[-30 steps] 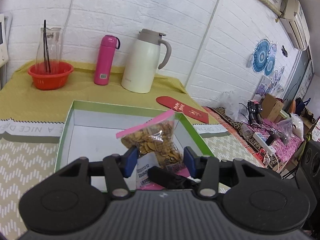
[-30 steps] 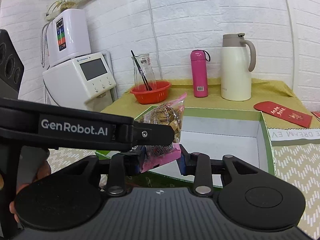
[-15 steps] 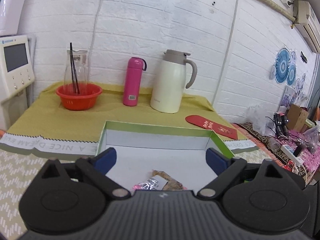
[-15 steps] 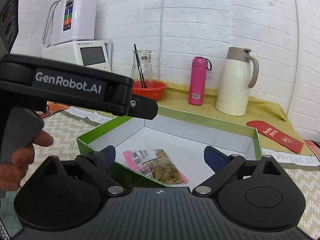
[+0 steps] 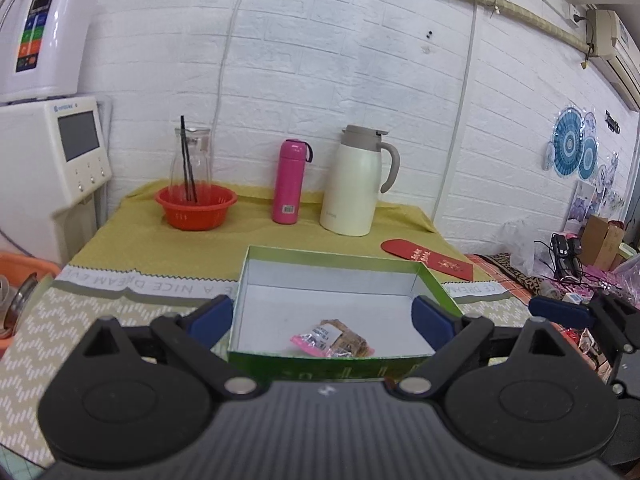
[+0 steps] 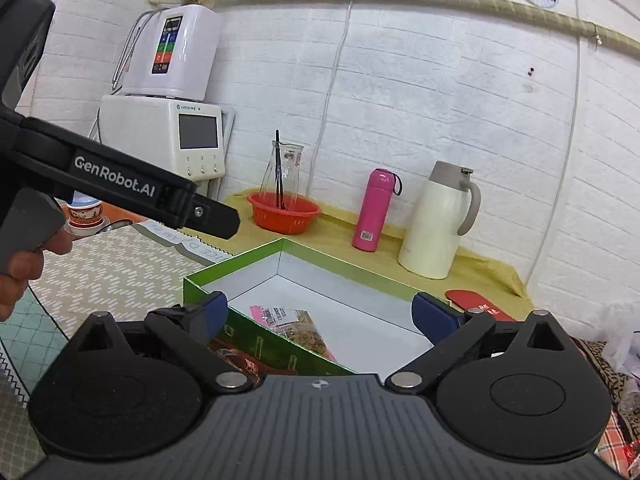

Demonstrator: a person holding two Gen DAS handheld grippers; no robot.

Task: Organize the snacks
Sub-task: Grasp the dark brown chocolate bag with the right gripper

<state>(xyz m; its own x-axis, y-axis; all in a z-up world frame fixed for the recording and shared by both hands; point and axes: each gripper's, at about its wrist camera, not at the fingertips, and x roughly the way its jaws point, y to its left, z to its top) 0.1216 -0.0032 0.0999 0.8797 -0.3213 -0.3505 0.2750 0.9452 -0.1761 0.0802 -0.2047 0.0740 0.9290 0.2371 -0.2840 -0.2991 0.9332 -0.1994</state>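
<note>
Snack bag [image 5: 331, 339] lies flat inside the green box [image 5: 434, 288] on the desk [image 5: 120, 320], near its front wall. Left gripper [image 5: 322, 316] and right gripper [image 6: 320, 312] both hang spread wide, holding nothing. One snack is stowed; no others show.

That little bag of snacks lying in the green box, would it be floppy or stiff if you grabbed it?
Probably floppy: the snack bag looks like thin clear plastic lying flat on the floor of the green box. Likely light, being small and only partly filled with loose pieces. The film may be slippery, so the pink sealed edge seems the safer place to pinch.
</note>
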